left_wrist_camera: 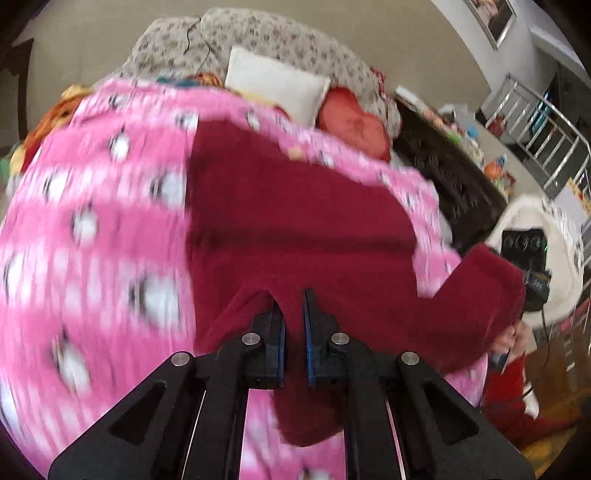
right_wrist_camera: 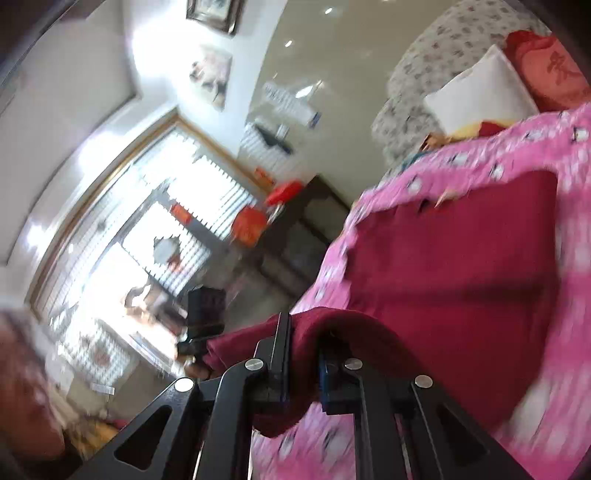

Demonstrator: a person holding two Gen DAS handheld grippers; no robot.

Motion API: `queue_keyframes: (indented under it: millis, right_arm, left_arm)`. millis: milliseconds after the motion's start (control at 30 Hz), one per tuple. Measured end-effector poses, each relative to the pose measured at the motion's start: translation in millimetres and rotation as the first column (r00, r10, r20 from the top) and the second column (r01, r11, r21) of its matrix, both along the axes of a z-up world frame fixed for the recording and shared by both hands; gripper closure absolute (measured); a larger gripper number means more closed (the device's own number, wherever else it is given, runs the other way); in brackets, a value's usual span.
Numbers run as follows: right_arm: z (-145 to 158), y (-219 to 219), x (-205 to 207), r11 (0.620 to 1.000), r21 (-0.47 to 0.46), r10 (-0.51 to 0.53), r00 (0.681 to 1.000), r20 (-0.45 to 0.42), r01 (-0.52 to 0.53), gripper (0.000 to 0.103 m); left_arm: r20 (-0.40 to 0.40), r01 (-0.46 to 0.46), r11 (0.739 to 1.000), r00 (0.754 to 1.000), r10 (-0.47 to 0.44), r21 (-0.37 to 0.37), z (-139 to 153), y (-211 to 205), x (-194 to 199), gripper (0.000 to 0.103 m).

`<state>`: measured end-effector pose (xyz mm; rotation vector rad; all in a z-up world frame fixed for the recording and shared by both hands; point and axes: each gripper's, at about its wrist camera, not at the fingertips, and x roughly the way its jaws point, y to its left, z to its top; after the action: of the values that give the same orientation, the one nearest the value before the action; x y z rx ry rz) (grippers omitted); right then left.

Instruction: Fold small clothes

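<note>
left wrist view: left gripper point(left_wrist_camera: 293, 314), black with blue pads, jaws closed on a pinched fold at the near edge of a dark red garment point(left_wrist_camera: 295, 206); cloth fills the narrow gap between the pads and hangs below them. garment spreads away from the jaws over a pink blanket point(left_wrist_camera: 92, 221) printed with white round figures, which covers a bed. one corner of the garment rises at the right of the frame, beside a partly visible hand point(left_wrist_camera: 508, 341). picture is blurred.
- beyond the blanket: white pillow point(left_wrist_camera: 275, 86); red cushion point(left_wrist_camera: 354, 127); grey floral bedding point(left_wrist_camera: 258, 37) bunched at the head of the bed
- right of the bed: dark cabinet point(left_wrist_camera: 450, 177); metal railing point(left_wrist_camera: 535, 122); framed picture point(left_wrist_camera: 491, 18) on the wall

right wrist view: right gripper point(right_wrist_camera: 304, 354), same build, jaws closed on a raised fold of the same garment point(right_wrist_camera: 454, 269); cloth drapes over the pads and hangs between and below them. rest of the garment lies flat on the blanket point(right_wrist_camera: 576, 240), towards the pillow point(right_wrist_camera: 480, 96) and cushion point(right_wrist_camera: 550, 70).
- left half of frame: bright window with blinds point(right_wrist_camera: 159, 221); red items point(right_wrist_camera: 255, 221) on dark furniture, too blurred to name; framed picture point(right_wrist_camera: 214, 14) high on the wall
</note>
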<state>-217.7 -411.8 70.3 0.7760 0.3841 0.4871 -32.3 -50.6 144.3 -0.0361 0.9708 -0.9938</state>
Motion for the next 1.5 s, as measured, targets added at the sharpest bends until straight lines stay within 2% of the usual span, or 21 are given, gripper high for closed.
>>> queue_keyframes:
  millis: [100,167,233,267,367,433,500,533,567,633,733,800,867,1000,1067,1133,1200,1233,1367,1433,1500]
  right_arm:
    - [-13.4,-53.9,43.5,0.985,0.033,-0.164,0.983,-0.079,0.167,0.092]
    - [-34.1,-84.6,68.2,0.952,0.016,-0.298,0.94,-0.17,0.305,0.091]
    - [-55.1,-105.6,86.7,0.932,-0.008,-0.347,0.888,-0.302,0.361,0.078]
    - [-61.0,-112.9,90.3,0.934,0.029,-0.328,0.889,-0.32,0.356,0.078]
    - [-39.5,-115.7,80.0,0.949,0.017,-0.306,0.928,-0.213,0.316,0.06]
    - [-19.2,-113.8,68.7,0.928,-0.054,-0.372,0.917,-0.146,0.368,0.05]
    - [-4.1,-110.5,63.0,0.926,-0.058,-0.377,0.92,-0.108,0.373,0.048]
    - [1.4,-109.6,62.9,0.927,-0.054,-0.375,0.921,-0.104,0.372,0.048]
    - [4.9,-105.4,58.2,0.931,-0.048,-0.366,0.926,-0.089,0.363,0.048]
    - [9.0,-85.9,52.1,0.947,-0.083,-0.317,0.946,-0.073,0.311,0.048]
    - [10.1,-44.5,59.5,0.94,-0.27,-0.243,0.965,-0.099,0.209,0.048]
    - [7.0,-20.9,64.8,0.905,-0.39,-0.234,0.965,-0.12,0.171,0.048]
    - [-4.1,-8.0,81.4,0.868,-0.472,-0.253,0.954,-0.161,0.151,0.048]
    - [-15.3,-25.1,117.1,0.892,-0.411,-0.292,0.934,-0.205,0.188,0.048]
    - [-15.0,-37.3,139.0,0.875,-0.419,-0.352,0.913,-0.206,0.243,0.048]
    - [-18.4,-48.5,156.8,0.85,-0.45,-0.418,0.87,-0.263,0.272,0.048]
    - [-39.4,-58.7,184.9,0.83,-0.502,-0.46,0.807,-0.37,0.243,0.048]
    - [-47.5,-61.7,194.0,0.825,-0.519,-0.464,0.793,-0.395,0.225,0.048]
    - [-39.8,-60.8,189.1,0.815,-0.536,-0.459,0.808,-0.369,0.218,0.048]
    - [-30.1,-59.8,176.4,0.814,-0.527,-0.467,0.815,-0.343,0.245,0.048]
    - [-16.2,-54.8,152.8,0.807,-0.528,-0.47,0.83,-0.301,0.266,0.048]
  left_arm:
    - [0.0,-0.063,0.998,0.998,0.063,0.008,1.5,-39.3,51.5,0.096]
    - [-0.012,-0.128,0.991,0.992,0.128,0.025,-9.2,-61.6,92.2,0.096]
    - [-0.068,-0.157,0.987,0.985,0.159,0.043,-23.5,-73.5,124.6,0.096]
    - [-0.104,-0.167,0.985,0.98,0.171,0.05,-28.2,-77.8,134.5,0.095]
    - [-0.109,-0.148,0.989,0.983,0.149,0.022,-21.3,-80.5,145.0,0.092]
    - [-0.068,-0.133,0.991,0.989,0.133,-0.002,-9.5,-77.9,143.7,0.092]
    - [-0.019,-0.149,0.989,0.989,0.149,0.012,2.2,-78.5,141.7,0.085]
    - [0.012,-0.174,0.985,0.985,0.173,0.013,8.0,-74.1,142.8,0.075]
    - [0.046,-0.215,0.977,0.976,0.214,0.0,14.2,-70.7,142.5,0.057]
    - [0.075,-0.268,0.963,0.96,0.27,-0.031,21.5,-59.3,142.9,0.037]
    - [0.075,-0.277,0.958,0.957,0.282,-0.075,25.2,-42.7,131.2,0.037]
    - [0.132,-0.228,0.973,0.964,0.232,-0.047,26.5,-45.1,110.2,0.037]
    - [0.222,-0.192,0.981,0.957,0.188,0.001,22.1,-50.7,82.9,0.037]
    - [0.276,-0.128,0.988,0.956,0.1,0.086,3.0,-82.5,65.7,0.037]
    - [0.258,-0.138,0.983,0.961,0.103,0.122,-7.5,-104.0,77.6,0.037]
    - [0.24,-0.179,0.974,0.96,0.141,0.142,-19.0,-124.9,102.2,0.037]
    - [0.248,-0.246,0.956,0.947,0.202,0.159,-28.3,-136.9,126.1,0.037]
    - [0.249,-0.278,0.944,0.941,0.23,0.179,-34.1,-141.4,138.6,0.037]
    - [0.205,-0.336,0.92,0.933,0.296,0.2,-49.6,-138.5,169.9,0.036]
    - [0.153,-0.318,0.932,0.944,0.294,0.171,-48.0,-126.7,169.7,0.036]
    - [0.154,-0.325,0.933,0.941,0.303,0.155,-43.7,-116.0,161.0,0.036]
